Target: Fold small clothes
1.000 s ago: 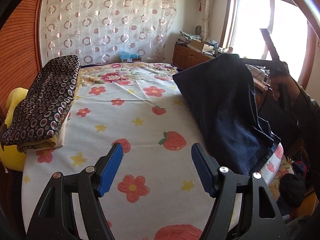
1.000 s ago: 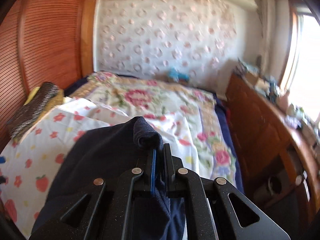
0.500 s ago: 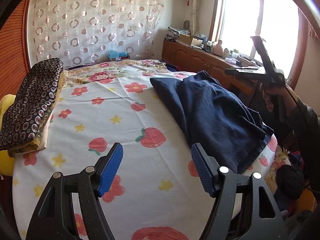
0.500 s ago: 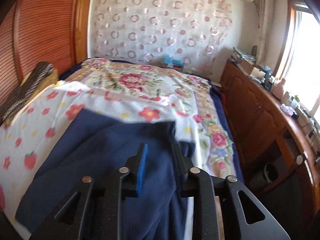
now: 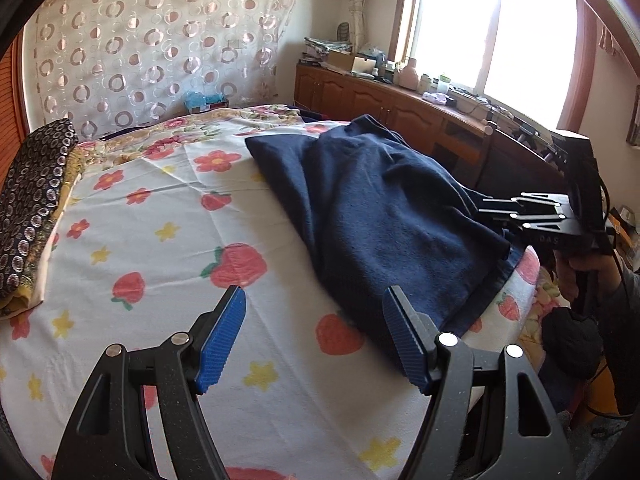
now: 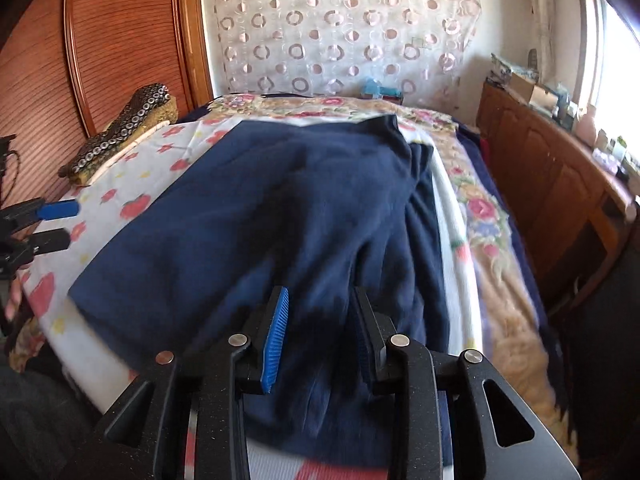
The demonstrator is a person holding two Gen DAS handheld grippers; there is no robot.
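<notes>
A dark navy garment (image 5: 372,208) lies spread on the flower-and-strawberry sheet (image 5: 160,240), along the bed's right side; it also fills the middle of the right wrist view (image 6: 280,216). My left gripper (image 5: 316,336) is open and empty, just above the sheet beside the garment's near edge. My right gripper (image 6: 320,332) is open, low over the garment's near hem, with cloth lying between and under its fingers but not pinched. It also shows in the left wrist view (image 5: 486,206) at the garment's right edge.
A folded black circle-patterned cloth (image 5: 32,196) lies on the bed's left side by the wooden headboard (image 6: 120,48). A wooden cabinet (image 5: 420,120) with clutter runs along the right under the window. A patterned curtain (image 5: 160,52) hangs behind.
The right gripper let go of the navy garment, which dropped flat onto the bed, then came down low to its near hem. The left gripper moved a little closer to the garment.
</notes>
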